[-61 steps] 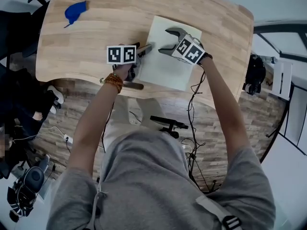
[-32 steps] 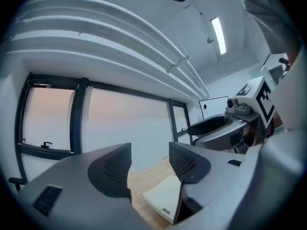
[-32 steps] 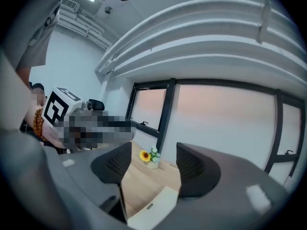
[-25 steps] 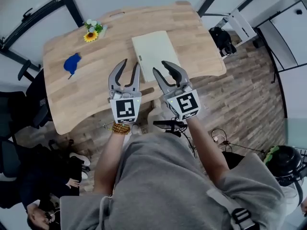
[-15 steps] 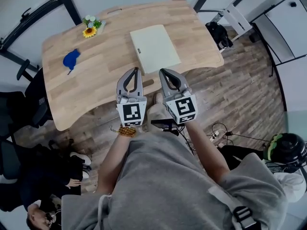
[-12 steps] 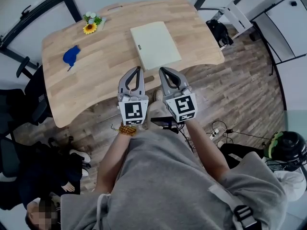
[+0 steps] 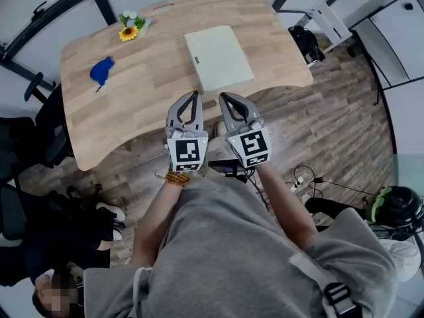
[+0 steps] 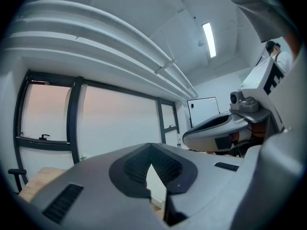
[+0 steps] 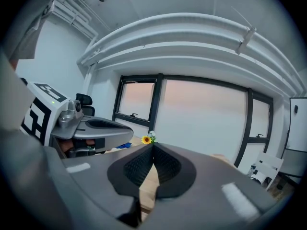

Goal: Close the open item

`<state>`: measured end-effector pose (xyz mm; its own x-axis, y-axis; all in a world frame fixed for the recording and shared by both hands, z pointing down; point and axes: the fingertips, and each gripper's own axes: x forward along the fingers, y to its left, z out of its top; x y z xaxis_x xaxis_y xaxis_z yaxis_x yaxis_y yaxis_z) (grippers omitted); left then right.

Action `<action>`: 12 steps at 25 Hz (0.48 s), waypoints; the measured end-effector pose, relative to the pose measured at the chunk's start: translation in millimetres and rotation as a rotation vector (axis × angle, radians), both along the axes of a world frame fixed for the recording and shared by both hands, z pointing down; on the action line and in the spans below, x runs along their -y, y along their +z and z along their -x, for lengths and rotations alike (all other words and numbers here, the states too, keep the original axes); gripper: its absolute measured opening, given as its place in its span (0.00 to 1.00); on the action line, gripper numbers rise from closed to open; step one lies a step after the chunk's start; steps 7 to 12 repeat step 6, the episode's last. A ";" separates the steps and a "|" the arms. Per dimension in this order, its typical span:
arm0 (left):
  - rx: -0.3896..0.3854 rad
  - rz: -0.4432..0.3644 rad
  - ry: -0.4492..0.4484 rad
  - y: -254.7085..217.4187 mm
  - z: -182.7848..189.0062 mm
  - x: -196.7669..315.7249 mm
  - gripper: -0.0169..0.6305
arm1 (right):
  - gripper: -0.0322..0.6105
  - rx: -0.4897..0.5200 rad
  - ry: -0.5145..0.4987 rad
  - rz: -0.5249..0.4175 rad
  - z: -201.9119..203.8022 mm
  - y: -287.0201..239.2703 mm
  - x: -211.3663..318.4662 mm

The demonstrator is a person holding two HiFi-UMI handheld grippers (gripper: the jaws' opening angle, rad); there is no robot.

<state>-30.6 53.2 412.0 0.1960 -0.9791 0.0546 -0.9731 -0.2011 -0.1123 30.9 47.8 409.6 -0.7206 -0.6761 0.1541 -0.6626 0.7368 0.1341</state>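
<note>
Cream flat item [image 7: 218, 58] lies closed on table [image 7: 132, 101]; left gripper [image 7: 195, 96], right gripper [image 7: 224, 98] closed, empty.

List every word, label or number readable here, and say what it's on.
No readable text anywhere.
Left gripper and right gripper carry black-and-white square markers: patterns, not words.
Small dark mark on the flat cream rectangular item: too small to read.

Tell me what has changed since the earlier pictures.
Both the left gripper and right gripper drew back from the cream book, off the table towards the person, and their fingers have just closed on nothing. The book lies shut where it was; sunflower and blue object unmoved.
</note>
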 end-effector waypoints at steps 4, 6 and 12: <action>-0.004 0.008 -0.008 3.6 3.7 1.7 0.04 | 0.07 -0.014 0.004 0.003 -3.4 8.0 2.0; -0.008 0.013 -0.012 5.6 5.0 2.4 0.04 | 0.07 -0.028 0.009 0.010 -7.2 13.8 3.8; -0.008 0.013 -0.012 5.6 5.0 2.4 0.04 | 0.07 -0.028 0.009 0.010 -7.2 13.8 3.8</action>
